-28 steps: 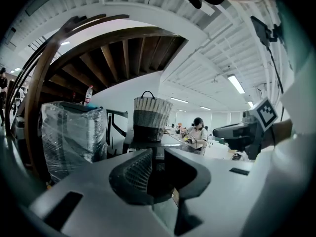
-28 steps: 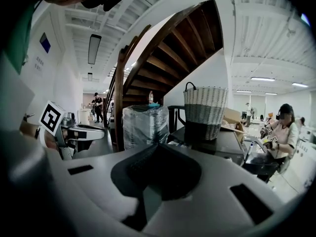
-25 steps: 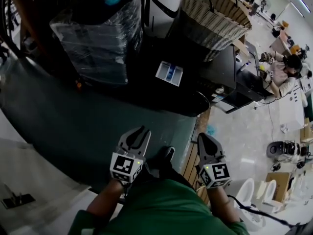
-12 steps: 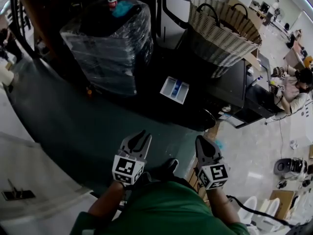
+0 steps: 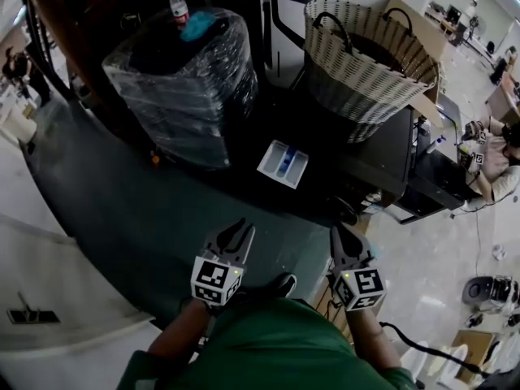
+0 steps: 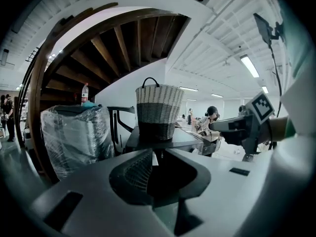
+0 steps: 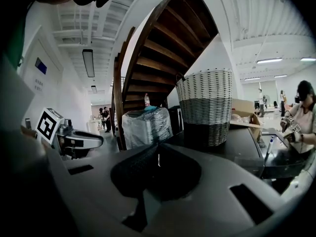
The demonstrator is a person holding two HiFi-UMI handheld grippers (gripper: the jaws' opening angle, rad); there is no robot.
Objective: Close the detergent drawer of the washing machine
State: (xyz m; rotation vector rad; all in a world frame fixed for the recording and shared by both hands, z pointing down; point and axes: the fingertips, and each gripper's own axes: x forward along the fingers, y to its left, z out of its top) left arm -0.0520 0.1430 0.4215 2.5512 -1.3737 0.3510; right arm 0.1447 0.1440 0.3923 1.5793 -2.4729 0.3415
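I have two grippers low in the head view and one drawer to deal with. The white plastic detergent drawer with blue inserts [image 5: 283, 163] sits a little above the middle of the frame. It stands pulled out from the front of the single dark washing machine [image 5: 382, 153].

My left gripper [image 5: 238, 229] is at the lower middle, its two tips forked slightly apart with nothing between them. Its own view shows the same, a narrow gap at the tips [image 6: 154, 158] and no object in it. My right gripper [image 5: 337, 232] is just right of it. Its jaws are pressed almost together with only a hairline slit of light left [image 7: 158, 159], and they pinch nothing. Both are well apart from the drawer, which lies above them and between them across the frame. Each gripper carries one marker cube, two in all.

One woven basket, pale above and dark below, with two dark handles [image 5: 361, 63], stands on top of the machine at the upper right. At the upper left I count one dark bundle wrapped in clear plastic film [image 5: 183, 88]. One clear bottle with a red cap [image 5: 176, 6] stands on it.

One person [image 5: 487, 149] is at the right edge.
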